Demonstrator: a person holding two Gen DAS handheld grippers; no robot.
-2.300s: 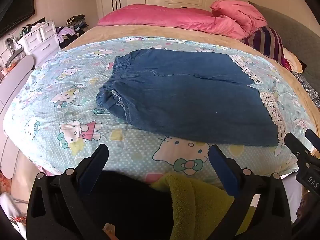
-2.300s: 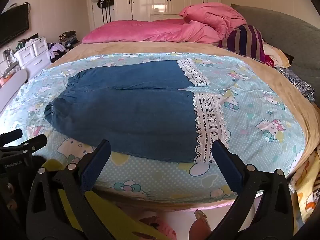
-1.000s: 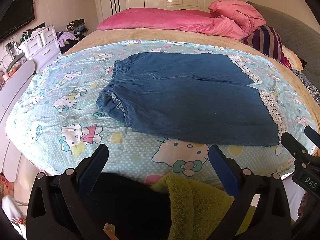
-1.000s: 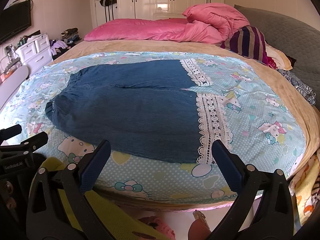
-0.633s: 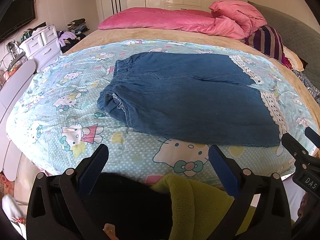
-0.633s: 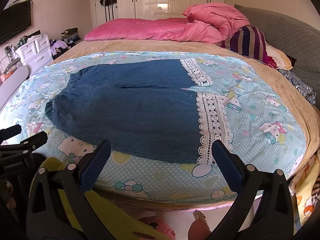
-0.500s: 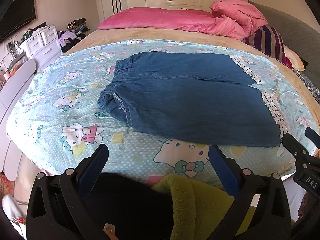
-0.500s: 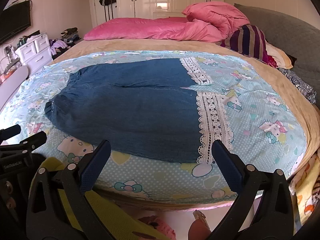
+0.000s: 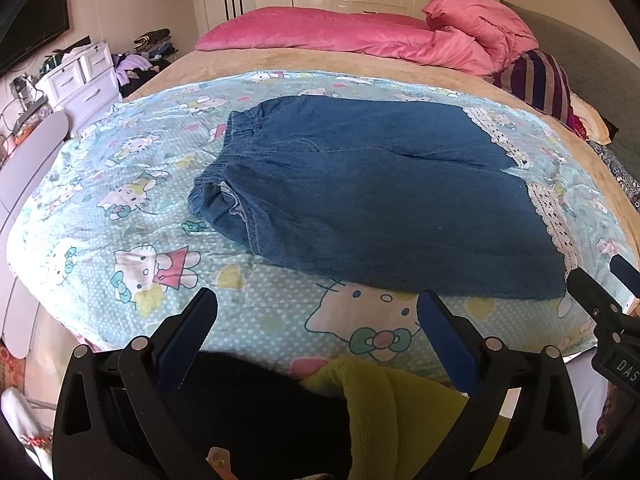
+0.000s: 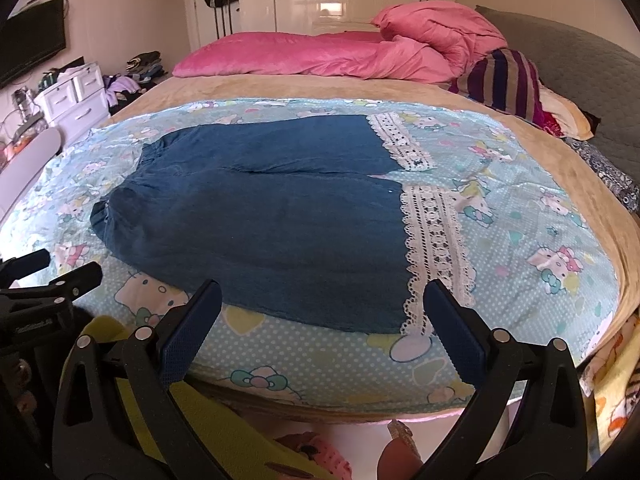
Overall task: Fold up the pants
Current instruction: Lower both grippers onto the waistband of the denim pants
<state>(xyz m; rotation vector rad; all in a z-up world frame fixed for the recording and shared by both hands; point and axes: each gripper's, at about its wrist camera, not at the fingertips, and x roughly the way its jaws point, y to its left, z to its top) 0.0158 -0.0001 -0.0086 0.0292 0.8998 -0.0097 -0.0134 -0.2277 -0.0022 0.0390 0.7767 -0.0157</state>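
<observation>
Both grippers, left (image 9: pixel 316 312) & right (image 10: pixel 322 304), fingers spread, empty. Denim pants (image 10: pixel 256 216) flat; lace hem (image 10: pixel 434 240) at 1 o'clock may snag, bunch.

One pants (image 9: pixel 384 200), two lace cuffs (image 10: pixel 436 240); one cartoon sheet (image 9: pixel 120 184); one pink duvet (image 9: pixel 360 36); two tongs: left tongs (image 9: pixel 316 314), right tongs (image 10: pixel 322 300).
</observation>
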